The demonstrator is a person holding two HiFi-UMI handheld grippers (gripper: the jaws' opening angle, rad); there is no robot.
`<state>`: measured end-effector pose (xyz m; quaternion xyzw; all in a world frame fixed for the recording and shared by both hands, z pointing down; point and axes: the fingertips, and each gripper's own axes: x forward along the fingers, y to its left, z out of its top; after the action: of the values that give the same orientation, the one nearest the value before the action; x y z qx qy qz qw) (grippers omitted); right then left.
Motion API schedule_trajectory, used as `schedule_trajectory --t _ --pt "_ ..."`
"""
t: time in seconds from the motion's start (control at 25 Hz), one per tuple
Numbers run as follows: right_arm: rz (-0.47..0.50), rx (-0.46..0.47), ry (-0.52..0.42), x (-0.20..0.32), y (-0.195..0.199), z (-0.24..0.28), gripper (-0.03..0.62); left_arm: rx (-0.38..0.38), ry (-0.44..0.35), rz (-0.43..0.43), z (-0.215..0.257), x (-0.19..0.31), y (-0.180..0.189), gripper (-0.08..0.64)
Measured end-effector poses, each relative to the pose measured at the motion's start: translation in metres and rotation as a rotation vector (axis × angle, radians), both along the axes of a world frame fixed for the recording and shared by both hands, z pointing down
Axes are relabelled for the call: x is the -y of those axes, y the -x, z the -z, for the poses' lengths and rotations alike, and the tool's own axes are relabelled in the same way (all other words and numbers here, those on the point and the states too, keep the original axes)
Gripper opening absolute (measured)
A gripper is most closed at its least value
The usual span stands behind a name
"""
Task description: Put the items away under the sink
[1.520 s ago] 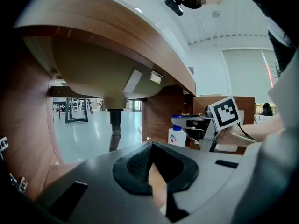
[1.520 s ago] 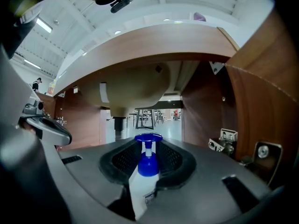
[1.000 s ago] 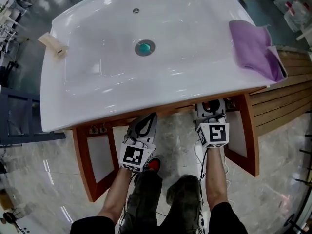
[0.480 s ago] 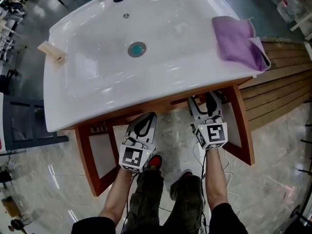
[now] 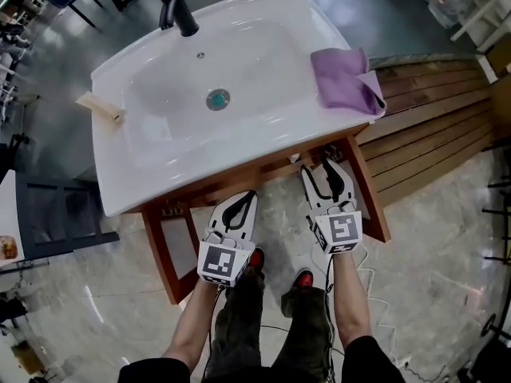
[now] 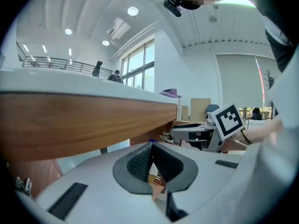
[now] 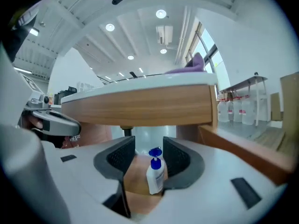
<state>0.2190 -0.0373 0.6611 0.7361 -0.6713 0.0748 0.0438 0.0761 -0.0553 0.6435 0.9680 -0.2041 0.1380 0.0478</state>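
In the head view the sink (image 5: pixel 239 146) covers the inside of the wooden cabinet (image 5: pixel 369 194) below it, so nothing stored there can be seen. The pump bottle (image 7: pixel 154 174) shows only in the right gripper view, at lower centre. Its base is cut off behind the right gripper (image 7: pixel 146 154) and its label is too small to read. The purple cloth (image 7: pixel 196 62) is only a peak above the counter edge there. The person's arms (image 5: pixel 351 317) run off the head view's lower edge. White bottles (image 7: pixel 238 112) at right are too small to tell apart.
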Motion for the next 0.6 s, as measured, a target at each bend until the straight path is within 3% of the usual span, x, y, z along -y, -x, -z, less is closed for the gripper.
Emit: schedule_trajectory --t 0.6 --pt "-0.047 -0.090 -0.053 -0.034 0.003 0.187 0.087 -0.068 -0.083 0.012 0.186 0.011 0.001 0.006"
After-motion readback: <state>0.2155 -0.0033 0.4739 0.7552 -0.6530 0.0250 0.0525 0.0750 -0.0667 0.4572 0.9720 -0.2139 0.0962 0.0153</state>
